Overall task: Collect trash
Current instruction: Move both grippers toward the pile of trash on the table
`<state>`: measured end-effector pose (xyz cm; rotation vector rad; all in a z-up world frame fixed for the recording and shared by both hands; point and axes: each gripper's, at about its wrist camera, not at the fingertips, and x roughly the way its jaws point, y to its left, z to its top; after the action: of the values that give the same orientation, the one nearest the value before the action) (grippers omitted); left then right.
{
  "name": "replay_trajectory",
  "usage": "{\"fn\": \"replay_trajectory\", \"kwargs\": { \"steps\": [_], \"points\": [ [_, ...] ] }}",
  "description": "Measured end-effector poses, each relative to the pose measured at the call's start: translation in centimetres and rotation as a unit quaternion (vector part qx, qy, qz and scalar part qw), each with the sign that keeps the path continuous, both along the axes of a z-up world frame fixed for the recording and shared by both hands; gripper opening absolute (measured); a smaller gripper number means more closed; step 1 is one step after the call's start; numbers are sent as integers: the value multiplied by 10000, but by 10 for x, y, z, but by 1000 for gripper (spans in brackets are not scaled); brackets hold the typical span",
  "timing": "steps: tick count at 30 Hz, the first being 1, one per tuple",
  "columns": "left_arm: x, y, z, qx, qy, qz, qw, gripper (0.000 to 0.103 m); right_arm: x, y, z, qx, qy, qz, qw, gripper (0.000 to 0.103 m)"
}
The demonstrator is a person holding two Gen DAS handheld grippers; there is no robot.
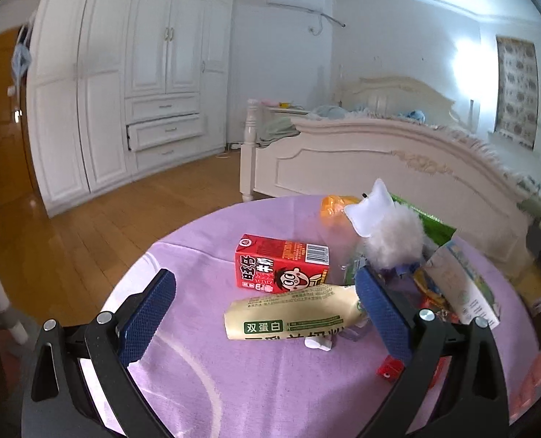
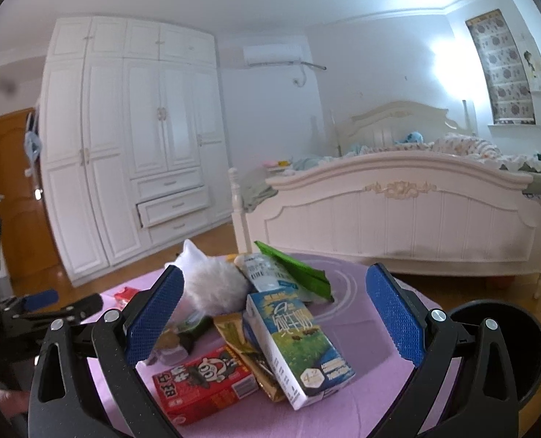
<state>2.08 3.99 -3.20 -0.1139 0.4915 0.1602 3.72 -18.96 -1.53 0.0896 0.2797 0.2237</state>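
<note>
Trash lies on a round table with a purple cloth [image 1: 204, 372]. In the left wrist view a red milk carton [image 1: 281, 266] and a beige wrapper [image 1: 292, 314] lie between the fingers of my open left gripper [image 1: 266, 303]. A white fluffy toy [image 1: 390, 233] stands behind. In the right wrist view my open right gripper [image 2: 277, 310] hovers over a blue-green milk carton [image 2: 296, 343], a red carton [image 2: 204, 379], a gold wrapper [image 2: 244, 350] and a green packet [image 2: 292, 270]. The left gripper also shows in the right wrist view [image 2: 51, 303] at the left.
A black bin [image 2: 503, 350] stands to the right of the table. A white bed [image 2: 398, 211] is behind the table. A white wardrobe [image 2: 131, 146] with one drawer ajar lines the far wall. The floor is wood.
</note>
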Motion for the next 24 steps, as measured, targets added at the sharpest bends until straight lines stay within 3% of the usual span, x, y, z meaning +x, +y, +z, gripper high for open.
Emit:
{"fn": "replay_trajectory", "kwargs": {
  "steps": [4, 11, 24],
  "points": [
    [7, 10, -5, -278, 246, -151, 9992, 98, 3, -3, -1, 124, 78, 80, 9999, 99],
    [11, 7, -3, 180, 383, -371, 9984, 98, 8, -4, 2, 64, 333, 340, 9988, 99],
    [23, 5, 2, 394, 509, -626, 9960, 98, 19, 3, 7, -91, 657, 704, 9953, 99]
  ]
}}
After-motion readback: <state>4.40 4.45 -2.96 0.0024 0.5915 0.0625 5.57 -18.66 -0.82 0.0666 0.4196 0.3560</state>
